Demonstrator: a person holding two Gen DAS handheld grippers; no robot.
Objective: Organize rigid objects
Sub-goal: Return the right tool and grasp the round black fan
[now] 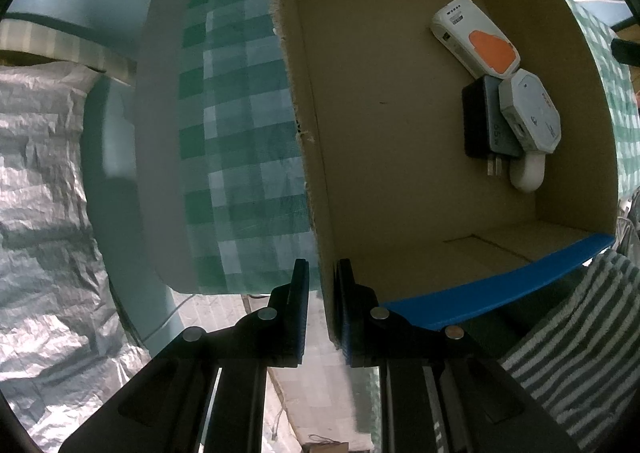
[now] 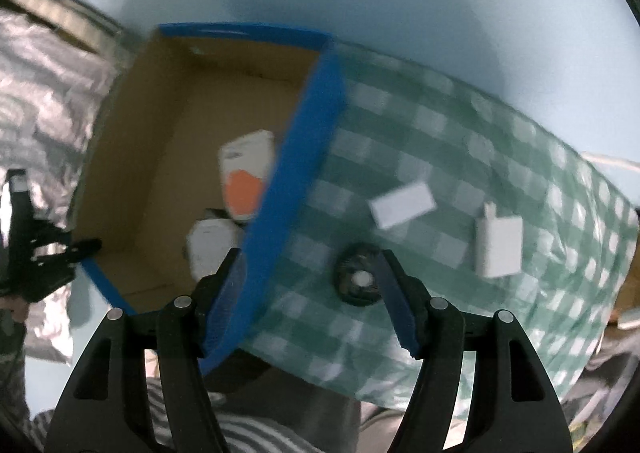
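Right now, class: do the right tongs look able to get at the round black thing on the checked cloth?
Probably yes. The right tongs stand open and empty above the cloth, and the round black thing lies bare between the fingers, clear of the box wall and apart from both white blocks.

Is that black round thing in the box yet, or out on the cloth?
Out. The black round thing lies on the checked cloth, outside the box's blue wall, beside two white items.
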